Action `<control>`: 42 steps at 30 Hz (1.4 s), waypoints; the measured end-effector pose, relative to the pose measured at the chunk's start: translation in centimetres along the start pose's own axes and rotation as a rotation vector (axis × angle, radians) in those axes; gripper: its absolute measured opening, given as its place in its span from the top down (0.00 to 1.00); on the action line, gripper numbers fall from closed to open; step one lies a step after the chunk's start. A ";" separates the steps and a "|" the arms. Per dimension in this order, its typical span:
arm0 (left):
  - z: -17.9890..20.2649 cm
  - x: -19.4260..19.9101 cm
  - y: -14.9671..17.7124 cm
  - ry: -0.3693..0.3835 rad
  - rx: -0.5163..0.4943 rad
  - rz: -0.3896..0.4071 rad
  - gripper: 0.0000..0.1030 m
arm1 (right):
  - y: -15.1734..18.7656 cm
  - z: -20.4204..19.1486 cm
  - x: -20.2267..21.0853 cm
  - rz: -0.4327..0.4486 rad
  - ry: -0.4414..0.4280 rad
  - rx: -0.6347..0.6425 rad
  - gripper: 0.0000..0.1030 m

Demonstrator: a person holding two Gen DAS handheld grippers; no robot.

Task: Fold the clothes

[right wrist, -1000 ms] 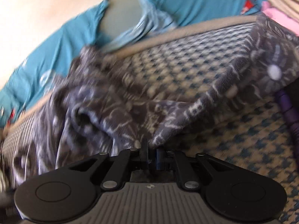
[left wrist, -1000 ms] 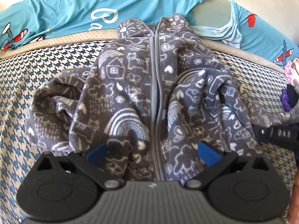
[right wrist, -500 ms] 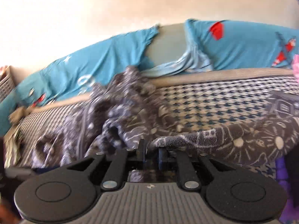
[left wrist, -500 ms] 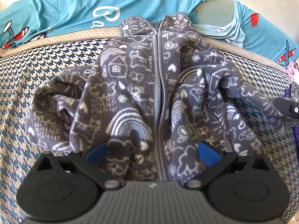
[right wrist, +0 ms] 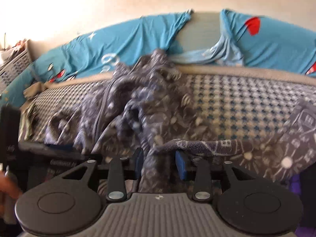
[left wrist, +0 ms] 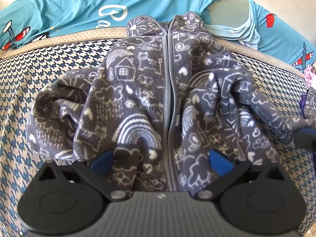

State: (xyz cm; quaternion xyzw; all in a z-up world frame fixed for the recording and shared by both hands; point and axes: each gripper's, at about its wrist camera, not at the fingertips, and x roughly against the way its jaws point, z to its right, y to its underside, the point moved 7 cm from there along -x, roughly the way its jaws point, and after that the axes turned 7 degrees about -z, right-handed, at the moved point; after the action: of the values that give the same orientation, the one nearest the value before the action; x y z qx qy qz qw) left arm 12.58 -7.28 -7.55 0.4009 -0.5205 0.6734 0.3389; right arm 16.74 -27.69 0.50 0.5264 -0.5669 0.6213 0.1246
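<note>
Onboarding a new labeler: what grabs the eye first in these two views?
The grey doodle-print fleece jacket, zipped and rumpled, spread across the houndstooth bed cover. Behind it, the bright teal sheet with red planes along the wall. In the right wrist view, the right gripper is opening, with a jacket sleeve hanging between its blue pads; the left gripper is wide open over the hem.
</note>
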 end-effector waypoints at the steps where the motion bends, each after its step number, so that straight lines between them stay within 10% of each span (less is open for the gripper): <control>1: 0.0 0.0 0.0 -0.001 0.000 0.000 0.00 | 0.1 -0.4 0.3 0.004 -0.032 0.016 0.66; 6: 0.2 -0.2 0.2 -0.019 -0.017 0.002 0.00 | -0.4 -1.4 2.4 0.116 -0.180 0.021 0.63; 14: 0.2 -0.4 0.4 -0.021 -0.026 0.002 0.00 | -3.2 1.9 1.4 0.258 0.028 -0.090 0.62; 42: -0.2 -0.9 1.0 0.009 -0.026 -0.014 0.00 | -3.8 5.0 -9.9 0.069 0.231 0.013 0.62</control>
State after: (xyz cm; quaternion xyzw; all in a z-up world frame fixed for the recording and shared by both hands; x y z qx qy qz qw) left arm 12.05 -7.38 -8.85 0.3972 -0.5248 0.6659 0.3512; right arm 26.27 -26.25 -6.19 0.4322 -0.5627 0.6853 0.1643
